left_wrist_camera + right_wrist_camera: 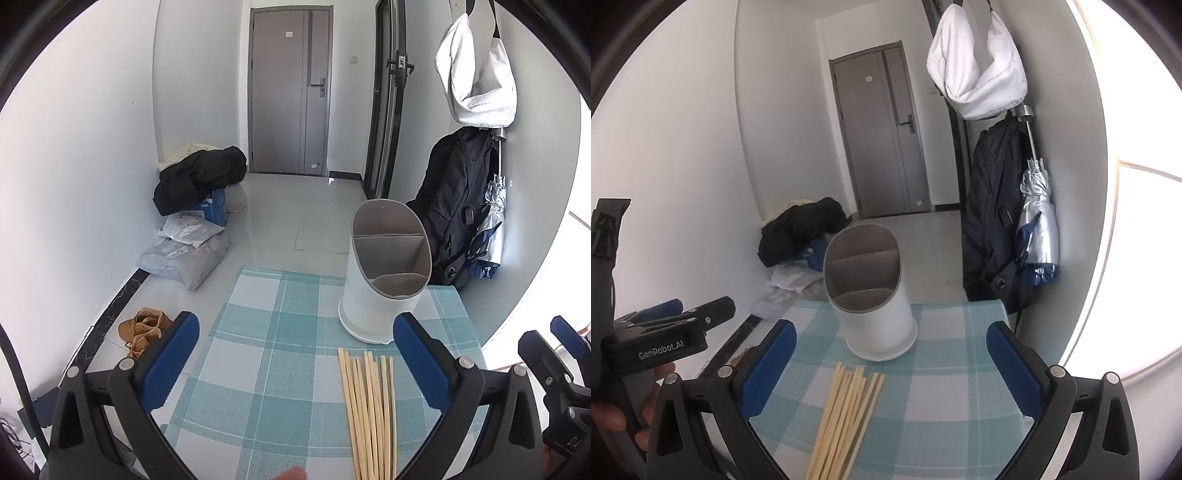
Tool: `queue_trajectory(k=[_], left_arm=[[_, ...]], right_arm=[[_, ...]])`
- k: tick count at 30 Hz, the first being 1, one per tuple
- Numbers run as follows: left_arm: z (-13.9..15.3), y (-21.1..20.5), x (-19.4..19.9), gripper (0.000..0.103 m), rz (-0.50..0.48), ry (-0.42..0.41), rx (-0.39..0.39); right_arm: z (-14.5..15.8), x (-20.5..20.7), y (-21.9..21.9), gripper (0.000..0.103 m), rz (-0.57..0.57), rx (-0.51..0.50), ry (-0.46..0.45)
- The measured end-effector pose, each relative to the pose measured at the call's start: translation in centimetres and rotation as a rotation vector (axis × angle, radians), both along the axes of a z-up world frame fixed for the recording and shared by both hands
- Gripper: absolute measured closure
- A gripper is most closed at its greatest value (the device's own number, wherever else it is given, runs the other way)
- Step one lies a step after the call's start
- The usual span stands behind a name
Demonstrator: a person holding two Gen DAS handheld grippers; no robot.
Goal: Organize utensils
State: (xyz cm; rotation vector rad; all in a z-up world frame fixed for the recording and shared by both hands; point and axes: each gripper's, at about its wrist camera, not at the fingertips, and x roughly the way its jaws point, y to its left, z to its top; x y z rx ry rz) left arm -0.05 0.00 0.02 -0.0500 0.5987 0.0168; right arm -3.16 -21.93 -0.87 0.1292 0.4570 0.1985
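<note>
I hold both grippers above the near edge of the table. The left gripper and right gripper have their jaws wide open and empty. The chopsticks lie flat in a bunch, just near of the white holder, whose open slots face me, ready for them.

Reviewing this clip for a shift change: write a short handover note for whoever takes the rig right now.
Left gripper: open, empty, above the table. Right gripper: open, empty.
Chopsticks: loose bundle flat on the checked tablecloth, just in front of the white utensil holder.
Holder: upright, compartments look empty.
Done: nothing placed yet.
Left: pick up the chopsticks and stand them in a compartment.
</note>
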Motion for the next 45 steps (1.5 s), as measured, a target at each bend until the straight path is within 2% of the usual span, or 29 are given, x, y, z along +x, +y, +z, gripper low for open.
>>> queue_trajectory(k=[3, 5, 10, 12, 45], left_arm=[[0.1, 0.1, -0.2, 0.001, 0.001, -0.003, -0.012], [0.4, -0.5, -0.9, 0.001, 0.011, -0.018, 0.007], [0.4, -0.1, -0.2, 0.001, 0.014, 0.016, -0.025], [0.1, -0.1, -0.1, 0.001, 0.017, 0.009, -0.008], [-0.3, 0.3, 0.1, 0.001, 0.023, 0.018, -0.007]], right_arm=[[0.1, 0.0, 0.2, 0.0, 0.004, -0.009, -0.006], [0.2, -0.1, 0.2, 0.0, 0.003, -0.005, -0.009], [-0.1, 0.1, -0.1, 0.0, -0.001, 0.017, -0.006], [-0.2, 0.2, -0.5, 0.0, -0.012, 0.023, 0.002], [0.3, -0.2, -0.4, 0.0, -0.012, 0.034, -0.014]])
